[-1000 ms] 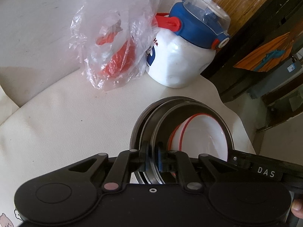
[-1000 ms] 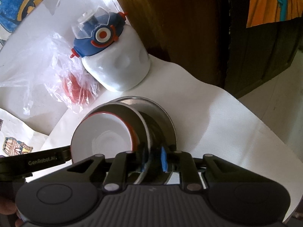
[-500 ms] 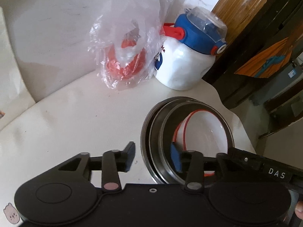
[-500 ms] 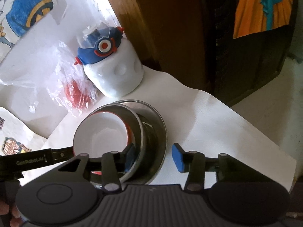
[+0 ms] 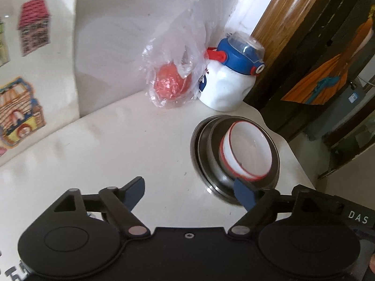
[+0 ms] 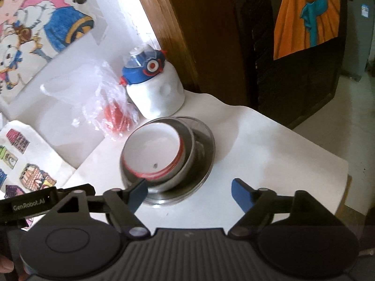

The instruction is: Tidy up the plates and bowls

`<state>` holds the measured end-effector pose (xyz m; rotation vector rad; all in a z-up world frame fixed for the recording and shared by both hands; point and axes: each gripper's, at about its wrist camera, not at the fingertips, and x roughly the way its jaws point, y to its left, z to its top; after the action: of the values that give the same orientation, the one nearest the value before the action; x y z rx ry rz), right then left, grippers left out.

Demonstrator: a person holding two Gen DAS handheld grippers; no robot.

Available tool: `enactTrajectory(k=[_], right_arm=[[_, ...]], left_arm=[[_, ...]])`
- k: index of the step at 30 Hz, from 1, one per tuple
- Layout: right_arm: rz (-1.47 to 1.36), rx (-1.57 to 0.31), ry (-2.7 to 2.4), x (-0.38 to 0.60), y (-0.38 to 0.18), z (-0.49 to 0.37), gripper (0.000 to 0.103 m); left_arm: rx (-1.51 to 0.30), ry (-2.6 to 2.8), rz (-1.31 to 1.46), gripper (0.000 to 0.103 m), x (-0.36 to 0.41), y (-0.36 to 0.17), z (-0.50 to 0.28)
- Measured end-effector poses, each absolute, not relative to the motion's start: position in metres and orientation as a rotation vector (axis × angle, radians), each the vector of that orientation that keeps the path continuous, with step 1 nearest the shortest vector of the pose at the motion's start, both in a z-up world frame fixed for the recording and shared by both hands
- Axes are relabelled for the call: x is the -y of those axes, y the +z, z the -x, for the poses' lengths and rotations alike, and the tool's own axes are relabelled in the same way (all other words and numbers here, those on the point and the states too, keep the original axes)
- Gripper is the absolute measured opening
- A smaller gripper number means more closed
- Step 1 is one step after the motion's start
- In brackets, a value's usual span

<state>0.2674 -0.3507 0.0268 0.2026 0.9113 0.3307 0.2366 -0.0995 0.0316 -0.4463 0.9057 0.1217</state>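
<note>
A white bowl with a red rim (image 5: 248, 153) (image 6: 152, 151) sits nested inside a steel bowl (image 5: 212, 149) (image 6: 191, 149), which rests on a steel plate (image 5: 195, 154) (image 6: 206, 154) on the white table. My left gripper (image 5: 191, 194) is open, drawn back, with the stack just beyond its right finger. Wide open as well, my right gripper (image 6: 189, 193) hangs near the stack, which lies ahead and to the left, close to its left finger. Nothing is between either pair of fingers.
A white bottle with a blue lid (image 5: 230, 83) (image 6: 155, 92) and a clear plastic bag holding something red (image 5: 172, 79) (image 6: 112, 110) stand behind the stack by the wall. The table edge (image 6: 339, 187) drops off to the right. Stickered paper (image 5: 23, 89) lies on the left.
Both grippers were shut on the rims of the steel dishes a second ago. They have opened, let go and pulled back and up, leaving the stack on the table.
</note>
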Motion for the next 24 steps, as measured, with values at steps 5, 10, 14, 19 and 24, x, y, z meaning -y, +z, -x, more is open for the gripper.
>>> enactTrajectory(k=[5, 10, 14, 19, 24], right_arm=[[-0.226, -0.877, 0.297, 0.347, 0.035, -0.226, 0.094], [-0.235, -0.84, 0.275, 0.338, 0.042, -0.181, 0.103], [-0.225, -0.826, 0.238, 0.33, 0.041, -0.146, 0.103], [-0.222, -0.792, 0.204, 0.321, 0.036, -0.107, 0.103], [-0.211, -0.776, 0.177, 0.313, 0.033, -0.073, 0.103]], left_arm=[[-0.889, 0.102, 0.426, 0.094, 0.094, 0.039, -0.203], [-0.867, 0.093, 0.393, 0.098, 0.085, 0.046, -0.164], [-0.855, 0.088, 0.356, 0.102, 0.078, 0.051, -0.134], [-0.859, 0.077, 0.302, 0.102, 0.068, 0.052, -0.101], [-0.847, 0.082, 0.28, 0.102, 0.06, 0.051, -0.074]])
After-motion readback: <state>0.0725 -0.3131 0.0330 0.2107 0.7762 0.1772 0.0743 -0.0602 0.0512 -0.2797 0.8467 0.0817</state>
